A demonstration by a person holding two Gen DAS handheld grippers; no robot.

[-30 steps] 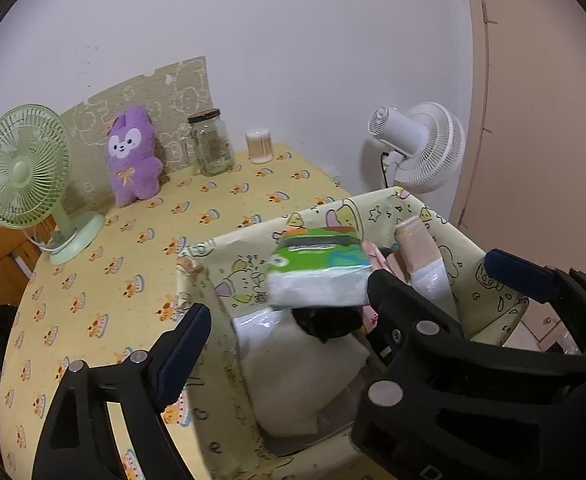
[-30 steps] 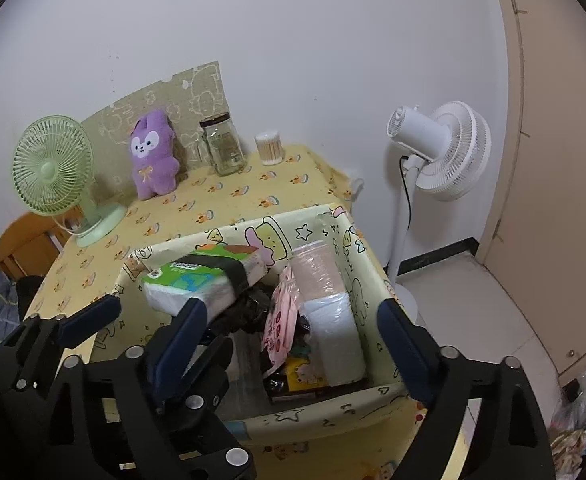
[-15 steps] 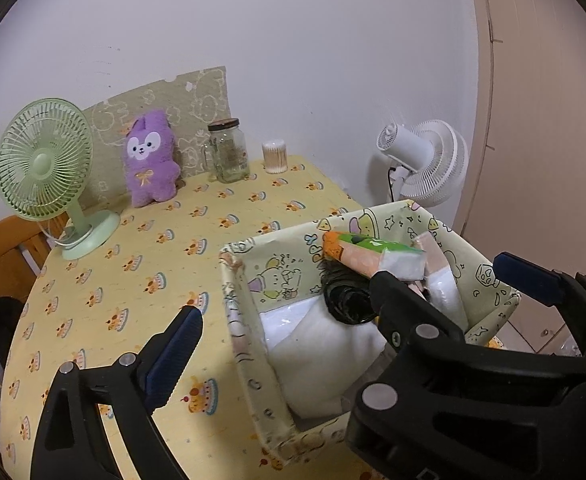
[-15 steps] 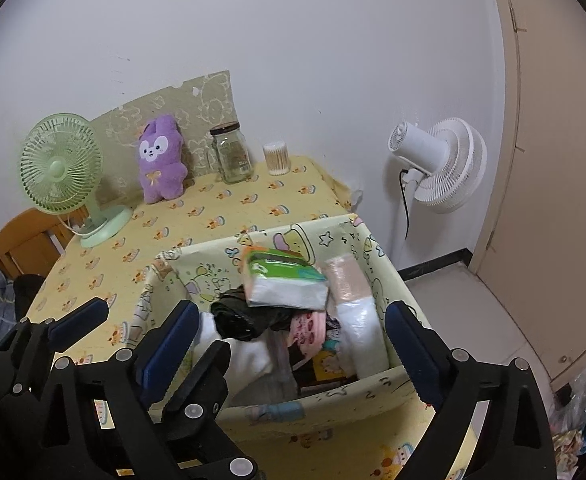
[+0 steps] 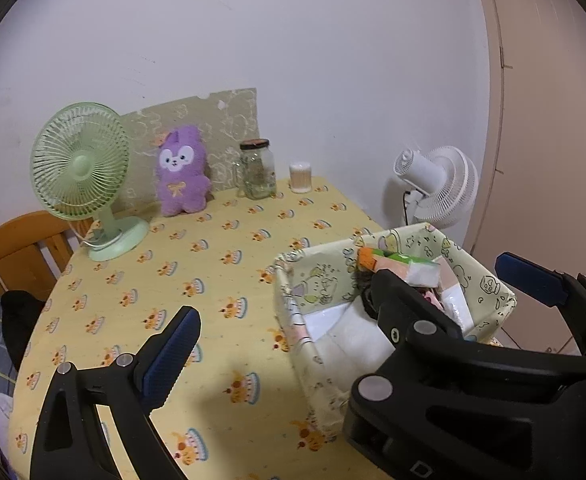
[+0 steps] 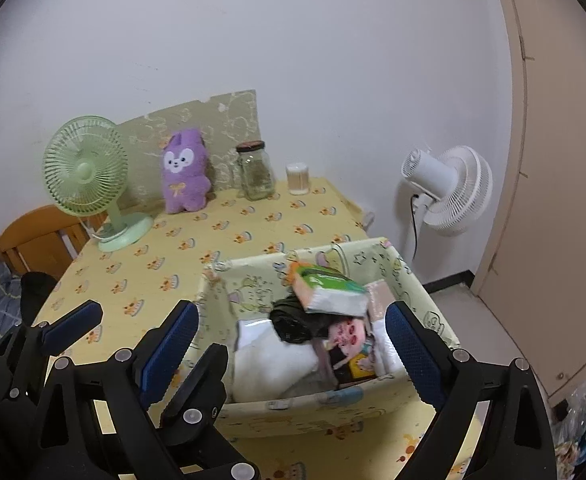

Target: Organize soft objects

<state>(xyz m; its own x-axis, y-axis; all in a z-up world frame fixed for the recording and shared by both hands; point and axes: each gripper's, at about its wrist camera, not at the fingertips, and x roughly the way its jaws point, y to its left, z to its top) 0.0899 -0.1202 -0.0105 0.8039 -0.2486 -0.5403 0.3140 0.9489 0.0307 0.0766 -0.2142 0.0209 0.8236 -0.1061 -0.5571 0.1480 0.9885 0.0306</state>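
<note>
A cartoon-print fabric basket (image 6: 409,276) (image 5: 293,312) stands at the near right corner of the yellow table. On top of its contents lies a green and orange tissue pack (image 6: 329,288) (image 5: 405,264), over a black item (image 6: 293,320), white packs (image 6: 269,360) and a pink pack (image 6: 347,332). A purple plush (image 5: 181,172) (image 6: 183,176) sits upright at the back wall. My right gripper (image 6: 289,312) hovers open and empty over the basket's near side. Beside it on the left, over the basket's left wall, my left gripper (image 5: 289,340) is open and empty too; its right finger is hidden behind the right gripper.
A green desk fan (image 5: 81,168) stands at the back left. A glass jar (image 5: 257,170) and a small white container (image 5: 300,178) stand next to the plush. A white floor fan (image 6: 449,188) is beyond the table's right edge. A wooden chair (image 5: 17,252) is at the left.
The tissue pack, earlier up near the fingers, now lies in the basket. Both grippers have pulled back and up from the basket, and their jaws have widened a little.
</note>
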